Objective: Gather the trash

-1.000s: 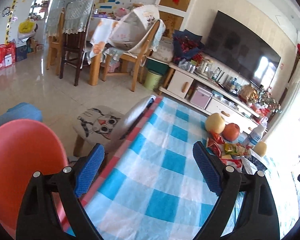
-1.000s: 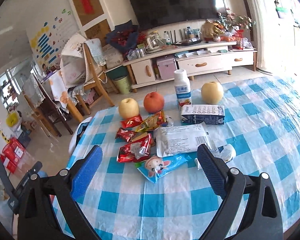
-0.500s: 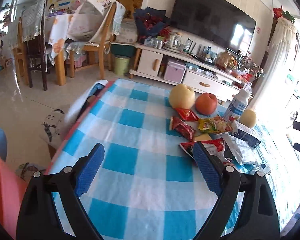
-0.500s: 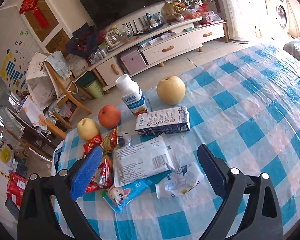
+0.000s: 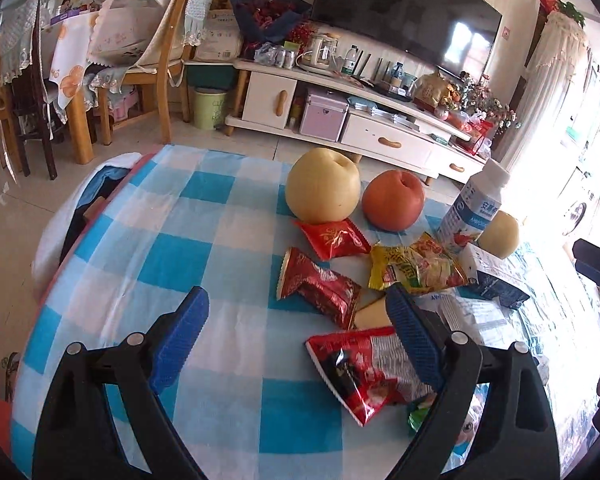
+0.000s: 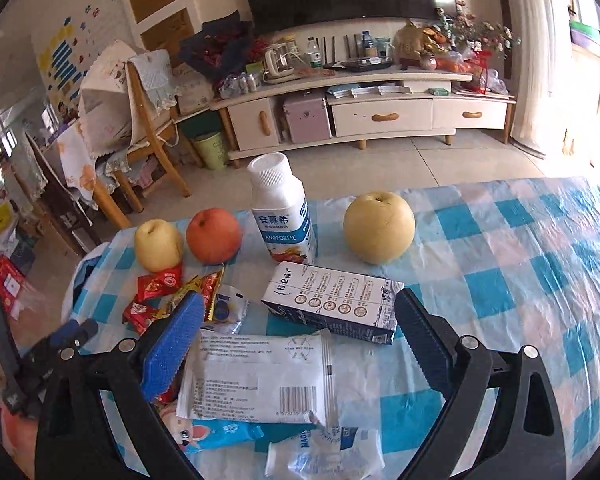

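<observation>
Snack wrappers lie on a blue-and-white checked tablecloth [image 5: 204,248]. In the left wrist view, my left gripper [image 5: 296,320] is open and empty, just short of a crumpled red wrapper [image 5: 320,284], with a large red packet [image 5: 364,372] under its right finger, a small red packet [image 5: 332,238] and a yellow packet [image 5: 416,268] beyond. In the right wrist view, my right gripper [image 6: 300,324] is open and empty above a white plastic packet [image 6: 260,376], short of a flat milk carton [image 6: 332,304]. A blue cartoon wrapper [image 6: 216,434] and a white wrapper [image 6: 328,454] lie nearer.
Two yellow pears [image 6: 379,227] [image 6: 158,245], a red apple [image 6: 214,235] and a white yogurt bottle [image 6: 282,208] stand behind the wrappers. A TV cabinet [image 6: 380,116], chairs [image 5: 156,60] and a green bin [image 5: 210,108] are on the floor beyond.
Both grippers moved forward and lower toward the wrappers. The left view swung right from the table edge and orange chair onto the pile. Both stayed open.
</observation>
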